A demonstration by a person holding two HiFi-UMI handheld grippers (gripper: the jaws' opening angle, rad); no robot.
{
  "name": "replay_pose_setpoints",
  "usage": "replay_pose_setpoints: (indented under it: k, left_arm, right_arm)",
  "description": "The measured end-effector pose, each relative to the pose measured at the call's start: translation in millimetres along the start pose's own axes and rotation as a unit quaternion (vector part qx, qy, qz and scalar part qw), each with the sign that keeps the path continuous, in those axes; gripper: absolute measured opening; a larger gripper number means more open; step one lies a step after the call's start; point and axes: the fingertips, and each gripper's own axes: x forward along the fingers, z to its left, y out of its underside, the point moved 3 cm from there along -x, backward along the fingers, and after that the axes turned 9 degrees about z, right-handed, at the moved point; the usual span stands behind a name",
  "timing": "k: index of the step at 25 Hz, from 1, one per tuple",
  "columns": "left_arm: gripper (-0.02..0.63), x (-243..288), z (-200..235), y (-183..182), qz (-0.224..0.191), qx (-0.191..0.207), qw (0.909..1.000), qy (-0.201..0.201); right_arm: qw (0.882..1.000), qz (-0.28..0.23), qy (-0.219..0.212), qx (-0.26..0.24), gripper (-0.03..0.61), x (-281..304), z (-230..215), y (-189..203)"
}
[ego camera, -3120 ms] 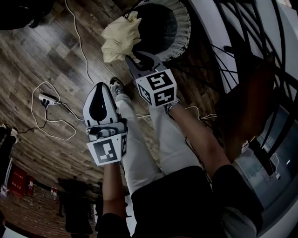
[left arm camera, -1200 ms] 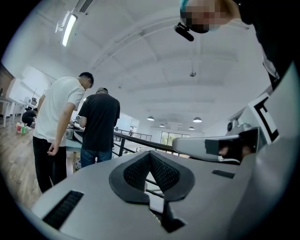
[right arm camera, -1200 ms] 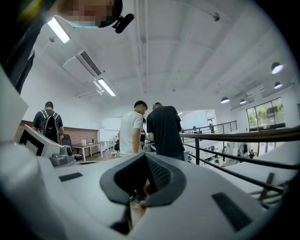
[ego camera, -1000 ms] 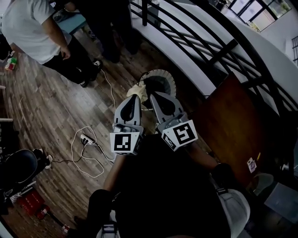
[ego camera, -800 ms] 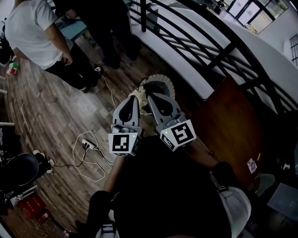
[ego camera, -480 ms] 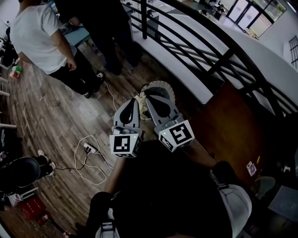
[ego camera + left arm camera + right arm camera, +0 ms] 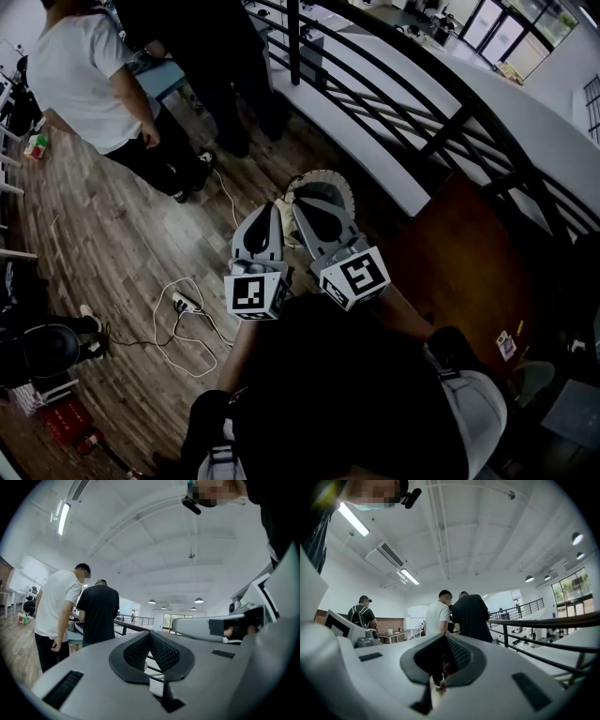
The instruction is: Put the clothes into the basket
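Lifted higher above the basket (image 7: 328,175), left tool (image 7: 271,208) and right tool (image 7: 303,200) are closed, seemingly empty.

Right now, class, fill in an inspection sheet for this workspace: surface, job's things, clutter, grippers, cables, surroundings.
Surface: wood floor; no table seen.
Job's things: white basket on the floor; cream cloth at its rim, partly hidden behind the grippers.
Clutter: red item at the lower left.
Grippers: left gripper and right gripper both shut, empty.
Cables: white cable looped on the floor from a power strip.
Surroundings: bystander in white, bystander in black, black railing.
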Motion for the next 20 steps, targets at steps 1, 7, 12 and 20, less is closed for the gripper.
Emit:
replay_pose_setpoints:
  k: [1, 7, 12, 20]
  left_arm:
    - [0.011, -1.2, -1.7, 2.3, 0.001, -0.002, 1.0, -0.001]
    - [0.011, -1.4, -8.7, 9.1, 0.009, 0.0, 0.9999, 0.004]
    - [0.011, -1.8, -11.2, 13.7, 0.012, -0.005, 0.9999, 0.006]
    - [0.011, -2.2, -7.8, 15.6, 0.021, 0.0, 0.9996, 0.017]
  right_arm:
    - [1.0, 0.002, 0.002, 0.001, 0.009, -2.0, -0.5, 1.3]
    - [1.0, 0.009, 0.015, 0.001, 0.009, -8.4, -2.8, 6.4]
    - [1.0, 0.022, 0.021, 0.001, 0.009, -11.6, -3.2, 11.7]
    - [0.999, 0.032, 0.023, -0.005, 0.008, -8.5, 3.5, 12.7]
